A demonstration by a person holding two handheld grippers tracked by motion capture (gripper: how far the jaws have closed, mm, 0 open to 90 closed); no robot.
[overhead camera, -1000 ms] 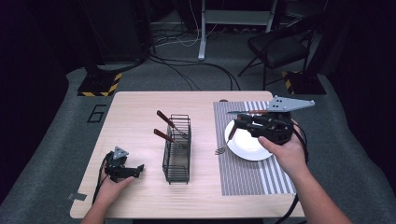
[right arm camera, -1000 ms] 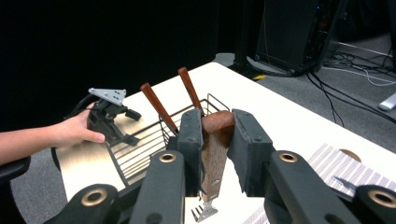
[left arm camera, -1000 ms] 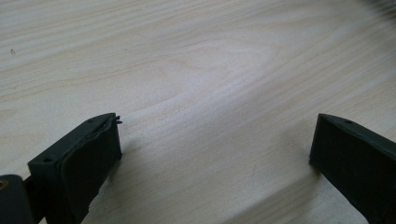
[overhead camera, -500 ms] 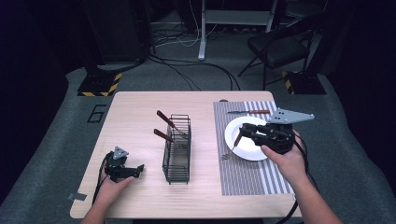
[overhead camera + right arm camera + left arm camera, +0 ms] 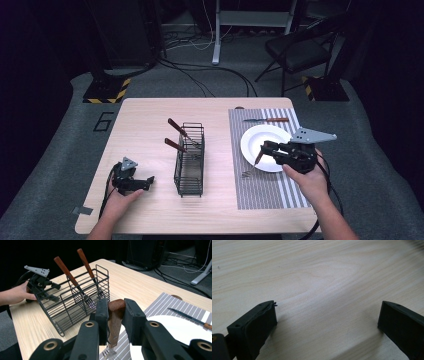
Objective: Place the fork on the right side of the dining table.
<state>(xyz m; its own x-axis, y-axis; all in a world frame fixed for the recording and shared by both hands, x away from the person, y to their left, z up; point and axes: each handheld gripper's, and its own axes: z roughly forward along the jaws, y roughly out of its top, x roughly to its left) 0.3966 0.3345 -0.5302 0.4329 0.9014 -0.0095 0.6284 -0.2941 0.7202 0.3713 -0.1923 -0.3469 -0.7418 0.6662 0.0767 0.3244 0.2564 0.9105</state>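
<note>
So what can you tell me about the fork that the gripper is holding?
The fork has a reddish-brown handle that looks like wood and a silvery metal head. It hangs nearly upright, tines down, over the striped placemat beside the white plate. The right gripper is shut on its handle, one pad on each side near the top end.

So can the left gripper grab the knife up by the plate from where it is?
Probably not. The left gripper rests at the table's near left, while the knife lies far across, past the wire basket and the plate.
</note>
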